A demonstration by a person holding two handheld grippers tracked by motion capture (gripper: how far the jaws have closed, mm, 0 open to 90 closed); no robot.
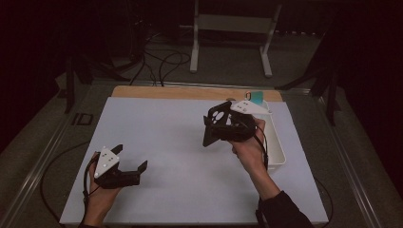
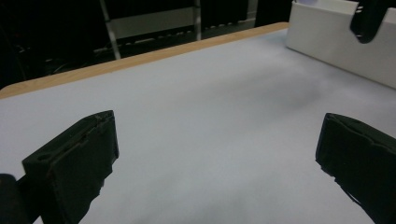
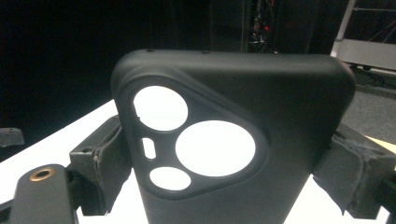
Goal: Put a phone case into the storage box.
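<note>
A black phone case (image 1: 217,122) with round camera cut-outs is held above the white table mat (image 1: 166,137), right of centre. My right gripper (image 1: 227,127) is shut on it. In the right gripper view the case (image 3: 280,107) stands upright between the two padded fingers (image 3: 100,161), which press on its sides, and the gripper (image 3: 229,186) sits around it. My left gripper (image 1: 130,157) rests low over the mat at the front left, open and with nothing in it. In the left gripper view its jaws stand wide apart over bare mat (image 2: 210,116).
A white bin (image 1: 276,142) stands along the mat's right edge, just behind the right hand, with a teal object (image 1: 257,98) at its far end. The bin (image 2: 336,44) also shows in the left gripper view. A wooden table edge (image 1: 190,91) runs along the back.
</note>
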